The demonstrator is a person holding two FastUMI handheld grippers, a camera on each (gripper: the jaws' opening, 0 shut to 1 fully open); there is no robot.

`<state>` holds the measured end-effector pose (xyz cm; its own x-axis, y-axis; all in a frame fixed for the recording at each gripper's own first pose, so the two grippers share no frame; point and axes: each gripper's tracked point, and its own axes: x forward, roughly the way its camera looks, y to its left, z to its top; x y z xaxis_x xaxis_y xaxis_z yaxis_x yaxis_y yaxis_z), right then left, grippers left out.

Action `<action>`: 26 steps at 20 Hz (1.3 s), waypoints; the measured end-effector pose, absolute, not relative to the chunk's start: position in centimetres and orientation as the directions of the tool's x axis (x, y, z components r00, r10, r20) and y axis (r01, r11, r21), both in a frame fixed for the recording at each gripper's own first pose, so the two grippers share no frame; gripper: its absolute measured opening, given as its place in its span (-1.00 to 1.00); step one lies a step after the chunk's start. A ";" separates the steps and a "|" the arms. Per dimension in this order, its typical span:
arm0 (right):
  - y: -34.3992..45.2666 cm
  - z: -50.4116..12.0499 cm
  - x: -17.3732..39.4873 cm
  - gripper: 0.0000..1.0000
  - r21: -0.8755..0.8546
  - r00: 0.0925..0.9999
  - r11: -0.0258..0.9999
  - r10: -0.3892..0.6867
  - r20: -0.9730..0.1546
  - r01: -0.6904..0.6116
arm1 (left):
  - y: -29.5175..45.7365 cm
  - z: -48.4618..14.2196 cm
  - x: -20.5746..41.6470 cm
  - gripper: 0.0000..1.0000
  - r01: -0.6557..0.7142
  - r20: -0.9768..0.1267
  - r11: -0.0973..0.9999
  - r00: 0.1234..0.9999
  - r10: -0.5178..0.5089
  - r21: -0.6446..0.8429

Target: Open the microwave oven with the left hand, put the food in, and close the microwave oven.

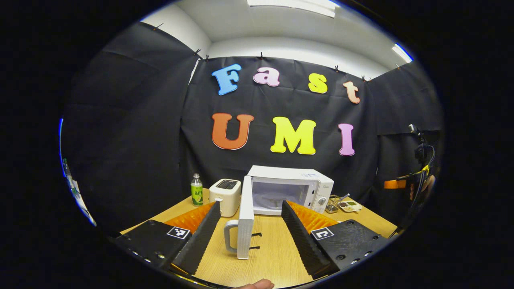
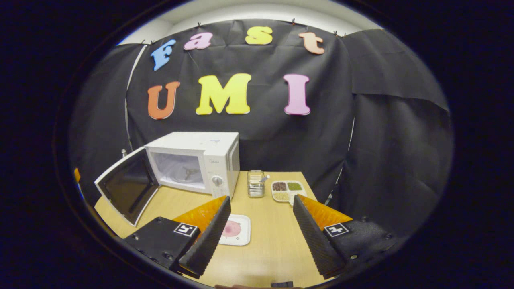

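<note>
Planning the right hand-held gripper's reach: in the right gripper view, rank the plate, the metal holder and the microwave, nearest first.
1. Plate, by the right hand-held gripper, slightly left.
2. Metal holder, ahead, mid-table.
3. Microwave, back left, door open.

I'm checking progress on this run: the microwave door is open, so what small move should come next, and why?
Probably bring the right tool down over the plate of food and close on it. The door stands swung wide, the microwave cavity looks bare, and the plate lies on the table beside the right tool's open fingers. The left tool is also open, holding nothing.
</note>
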<state>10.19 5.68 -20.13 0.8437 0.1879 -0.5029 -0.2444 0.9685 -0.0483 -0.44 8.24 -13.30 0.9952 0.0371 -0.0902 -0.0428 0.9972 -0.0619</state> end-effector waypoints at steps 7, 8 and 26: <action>7.9 -31.2 14.3 0.94 0.085 0.545 0.941 0.262 -0.796 -0.328 | 7.1 -8.6 0.9 0.87 -0.049 0.003 0.998 0.999 0.049 -0.048; 7.8 -32.8 14.5 0.90 0.101 0.497 0.936 0.268 -0.825 -0.337 | 6.5 -8.3 1.0 0.86 -0.037 0.009 0.998 0.999 0.038 -0.048; 10.6 -47.2 16.3 -0.65 0.307 0.014 0.901 0.326 -0.945 -0.306 | 2.0 -7.2 0.8 0.87 0.092 0.023 0.995 0.996 -0.091 -0.043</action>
<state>16.27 10.63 -47.24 0.0139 0.3263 -0.9452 -0.3063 0.9012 0.3066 0.84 1.96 -7.18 0.9956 -0.0911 0.0234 0.0921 0.9948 -0.0434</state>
